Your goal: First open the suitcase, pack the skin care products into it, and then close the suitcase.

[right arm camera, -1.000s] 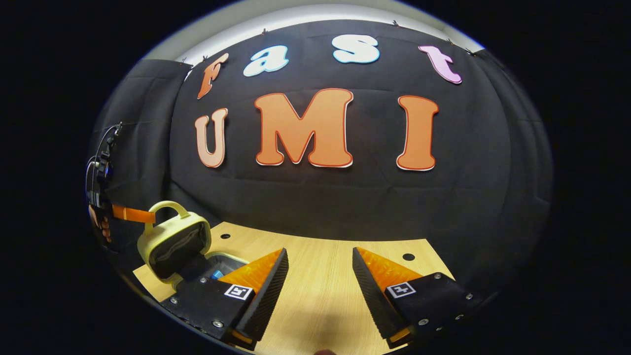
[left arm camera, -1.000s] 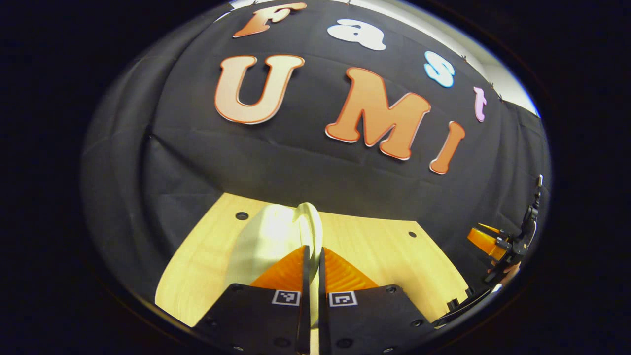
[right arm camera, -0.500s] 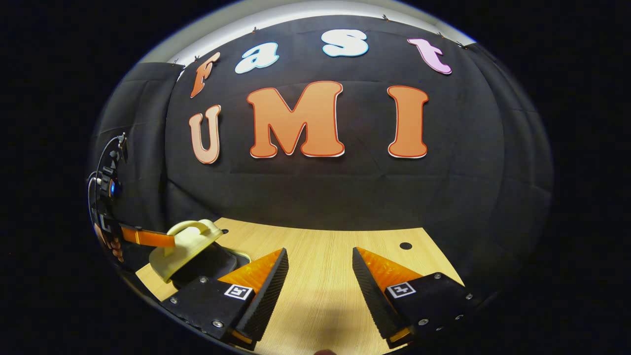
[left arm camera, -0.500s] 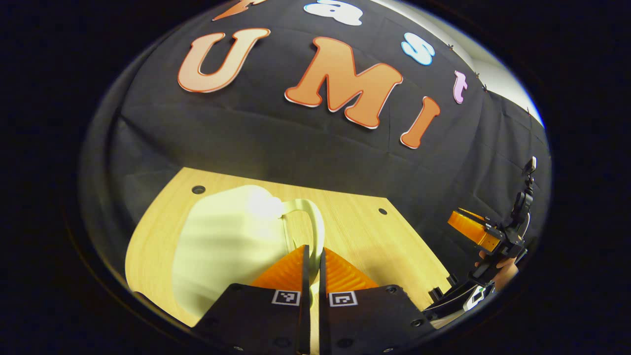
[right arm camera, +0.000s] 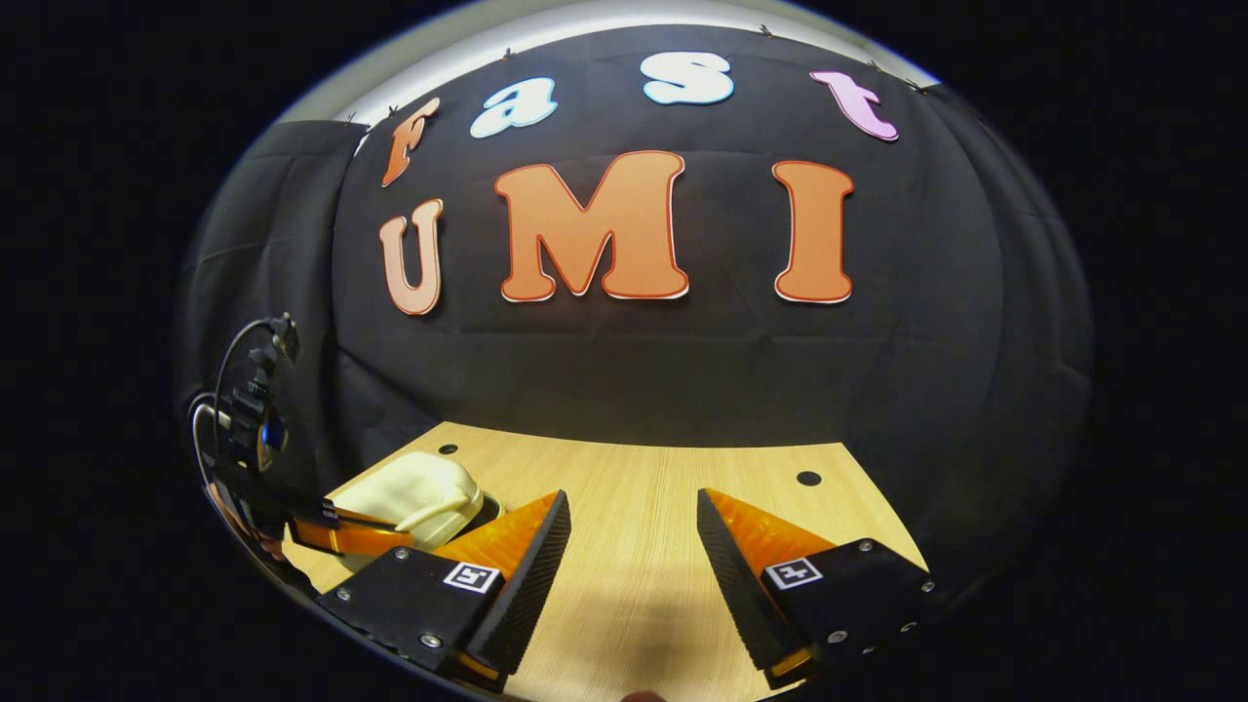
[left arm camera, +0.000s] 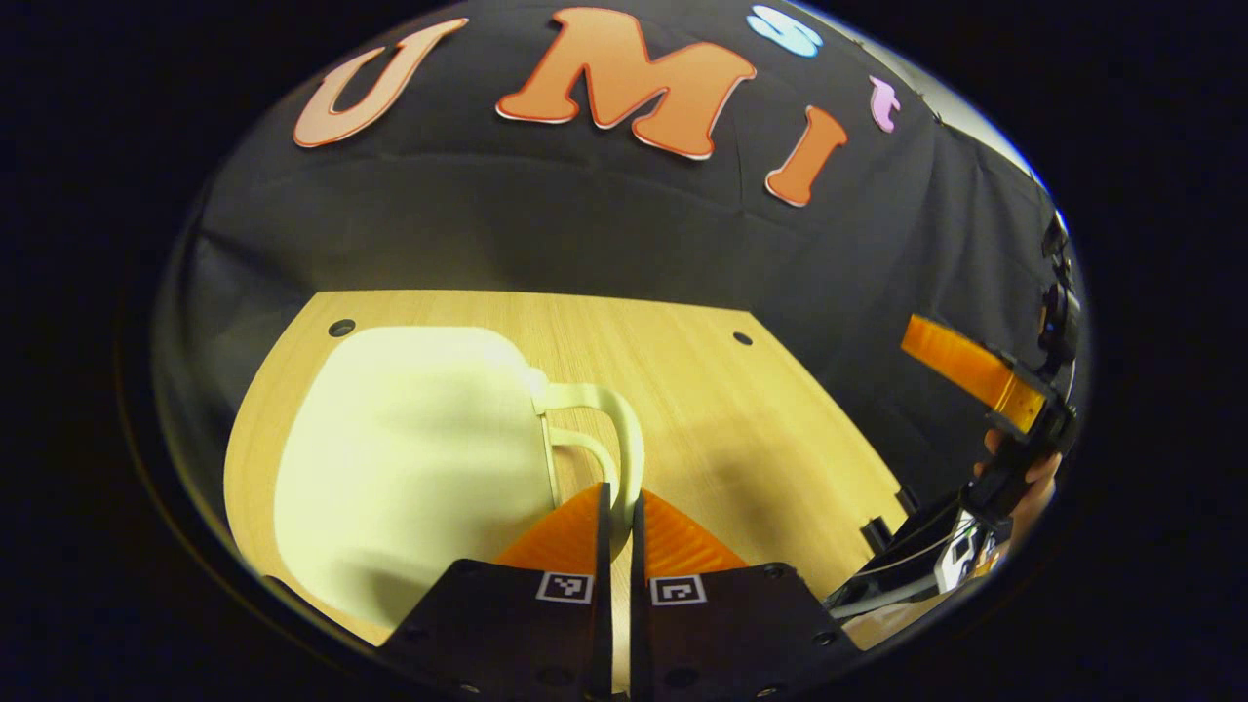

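The pale yellow suitcase (left arm camera: 409, 458) lies flat on the wooden tabletop (left arm camera: 741, 429), lid down on the shell, at the left side of the board and close to its left and near edges. It looks like a small moulded hard-shell case: stiff, smooth and probably light, so it could slide on the bare wood if pushed sideways. The looped handle (left arm camera: 609, 434) sticks out from its right side and is the obvious place to take hold, being thin enough to pinch and rigid enough not to fold.

The left hand-held gripper (left arm camera: 619, 502) has its fingers drawn nearly together on the near part of that handle loop; both appear to press on it, though the contact itself sits at the tips and is hard to read. In the right gripper view the same case (right arm camera: 414, 492) shows low at the left, with the left gripper reaching in beside it.

The right hand-held gripper (right arm camera: 634, 531) holds nothing, its fingers spread wide above bare wood near the middle of the board. In the left gripper view it sits far off to the right (left arm camera: 975, 375), past the tabletop's right edge, held by a hand (left arm camera: 1029, 487).

Room is generous to the right and behind the case; the tight spots are the left and near edges. Whether the lid is fully seated cannot be told.
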